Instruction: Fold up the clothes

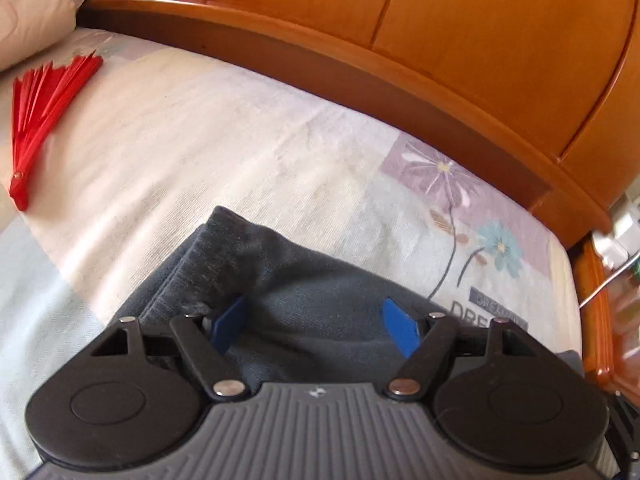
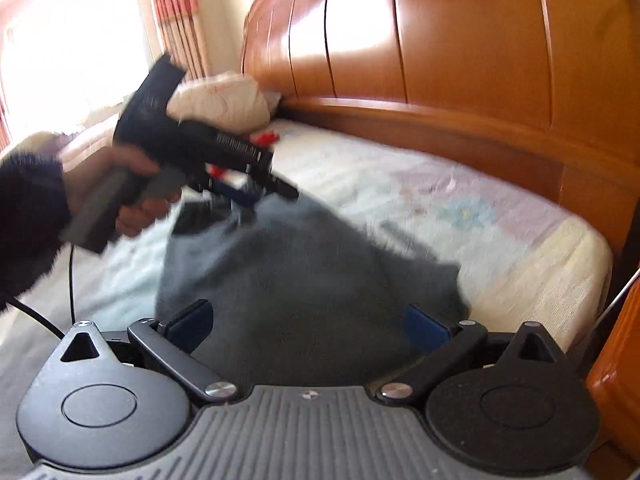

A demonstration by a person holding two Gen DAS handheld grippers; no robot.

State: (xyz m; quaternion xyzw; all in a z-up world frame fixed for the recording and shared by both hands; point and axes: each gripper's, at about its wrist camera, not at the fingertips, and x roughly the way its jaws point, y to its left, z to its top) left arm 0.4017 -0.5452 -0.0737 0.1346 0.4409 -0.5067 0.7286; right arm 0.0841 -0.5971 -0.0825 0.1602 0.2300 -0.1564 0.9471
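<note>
The dark grey garment (image 1: 288, 280) sits bunched on the bed (image 1: 192, 152), down near 6 o'clock in both views, with its ribbed hem poking up toward 11. The left gripper (image 1: 316, 326) is spread wide over it, blue pads (image 1: 396, 326) either side of the cloth, not pinching. The right gripper (image 2: 308, 326) is spread as wide as it goes, cloth loose between. A red fan (image 1: 44, 120) lies at 9 o'clock, a pillow (image 1: 32, 12) at 10, and the headboard (image 1: 480, 32) runs from 12 to 3.
</note>
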